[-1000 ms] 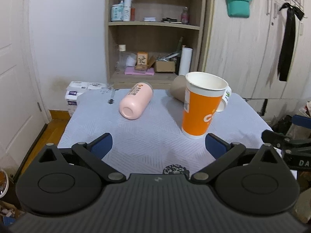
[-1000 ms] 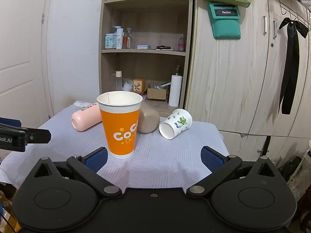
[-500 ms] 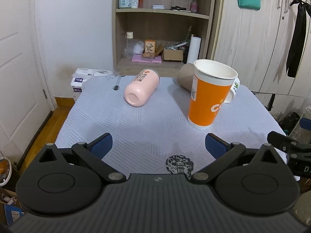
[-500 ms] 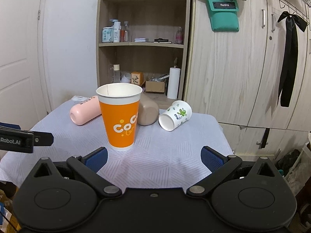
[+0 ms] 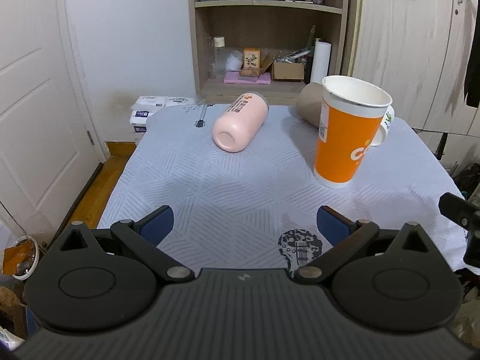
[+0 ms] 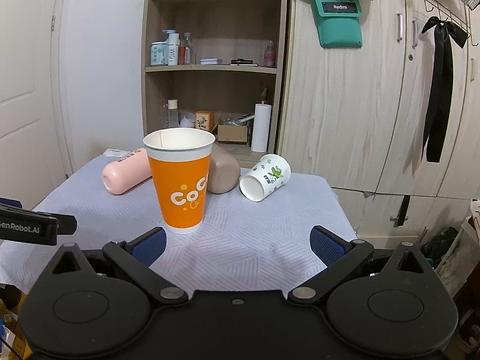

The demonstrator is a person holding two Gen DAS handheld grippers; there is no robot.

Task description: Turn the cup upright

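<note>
Behind the upright orange cup (image 6: pixel 183 180), three cups (image 6: pixel 265 177) lay tipped; both grippers (image 6: pixel 237 240) (image 5: pixel 244 222) gaped empty, likely between flips.

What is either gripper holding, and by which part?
Nothing. The left gripper and right gripper are both open and empty, short of the cups.

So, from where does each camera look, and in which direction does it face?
Left wrist: sits on the left claw, facing over the table toward the shelf; its open fingers show.
Right wrist: sits on the right claw, facing the same shelf; its open fingers show.
Shared: orange cup, pink bottle.
</note>
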